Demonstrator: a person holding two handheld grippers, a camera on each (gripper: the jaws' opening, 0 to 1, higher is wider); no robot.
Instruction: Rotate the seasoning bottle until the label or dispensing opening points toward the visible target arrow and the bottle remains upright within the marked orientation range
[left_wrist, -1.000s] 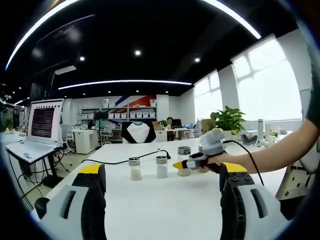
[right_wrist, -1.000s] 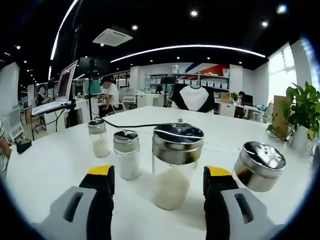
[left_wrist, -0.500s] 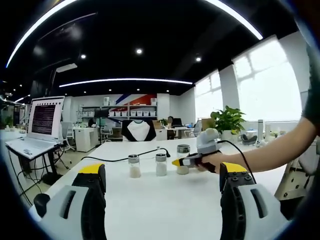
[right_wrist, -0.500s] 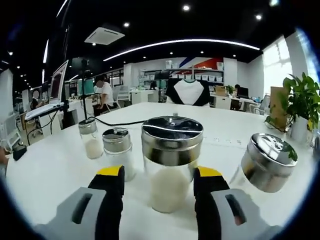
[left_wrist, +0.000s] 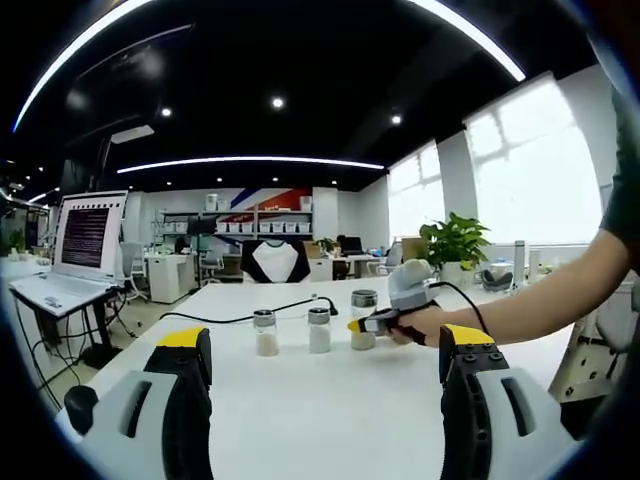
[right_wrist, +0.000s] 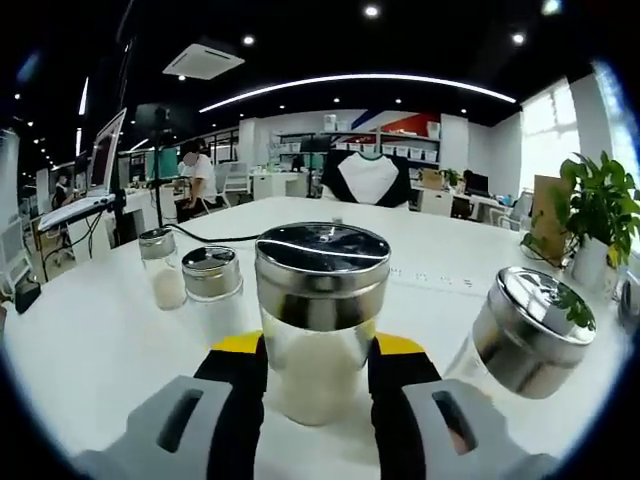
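Grasping comes first: my right gripper (right_wrist: 318, 360) has its jaws hard against both sides of the seasoning bottle (right_wrist: 320, 315), upright on the white table (right_wrist: 90, 340); I judge it gripped. Next I need a slow twist about its axis, no tipping; I see no arrow. My left gripper (left_wrist: 325, 375) hangs open well back; its view shows the right gripper (left_wrist: 385, 322) reaching the row's rightmost bottle.

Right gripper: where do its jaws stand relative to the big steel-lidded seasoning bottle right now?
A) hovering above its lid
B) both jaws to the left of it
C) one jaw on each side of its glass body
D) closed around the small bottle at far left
C: in the right gripper view the right gripper has a yellow-tipped jaw on either side of the seasoning bottle, below its lid.
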